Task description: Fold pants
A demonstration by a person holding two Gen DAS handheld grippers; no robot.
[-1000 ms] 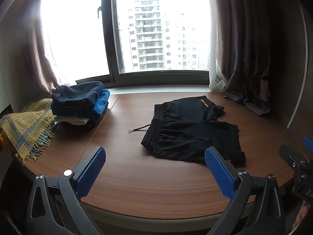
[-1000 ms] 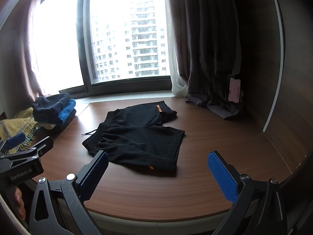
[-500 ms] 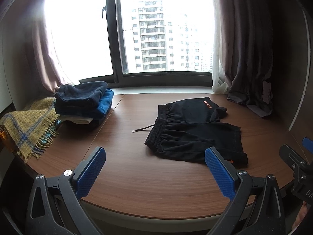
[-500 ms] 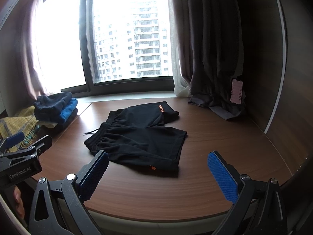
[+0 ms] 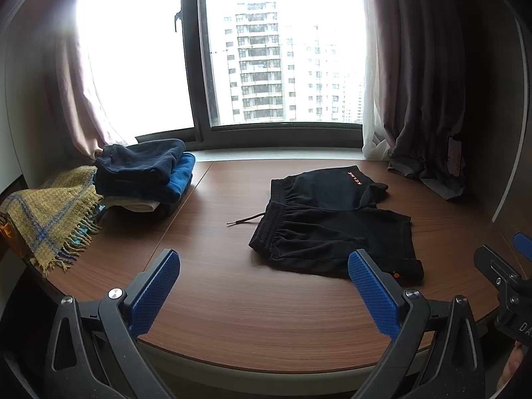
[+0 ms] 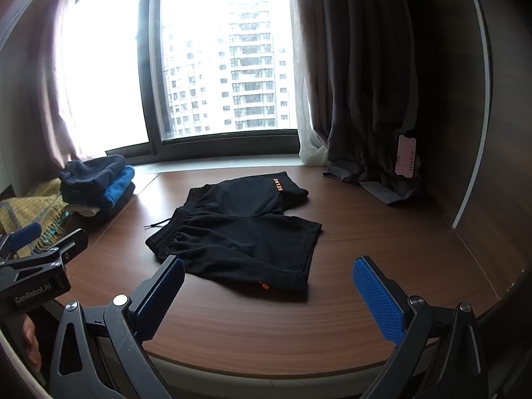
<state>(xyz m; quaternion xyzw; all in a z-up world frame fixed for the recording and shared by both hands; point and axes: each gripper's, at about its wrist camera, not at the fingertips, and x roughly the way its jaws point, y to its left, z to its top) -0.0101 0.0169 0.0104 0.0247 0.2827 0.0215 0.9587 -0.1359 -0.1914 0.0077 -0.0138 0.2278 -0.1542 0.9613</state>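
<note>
Black shorts (image 5: 329, 222) (image 6: 239, 232) with an orange logo lie spread on the brown wooden table (image 5: 259, 319) (image 6: 382, 232), waistband to the left, a drawstring trailing out. The far leg is partly folded over. My left gripper (image 5: 264, 259) hovers open above the table's near edge, short of the shorts and to their left. My right gripper (image 6: 269, 267) hangs open just before the near hem of the shorts. Neither holds anything. Each gripper shows at the edge of the other's view.
A stack of folded dark and blue clothes (image 5: 146, 173) (image 6: 99, 183) sits at the table's left, beside a yellow plaid fringed blanket (image 5: 50, 212). A window (image 5: 282, 50) lies behind. Dark curtains (image 6: 365, 83) with a pink tag (image 6: 406, 159) hang at the right, pooling on the table.
Both grippers have drifted slightly forward and right toward the shorts; the shorts have not moved and both stay open.
</note>
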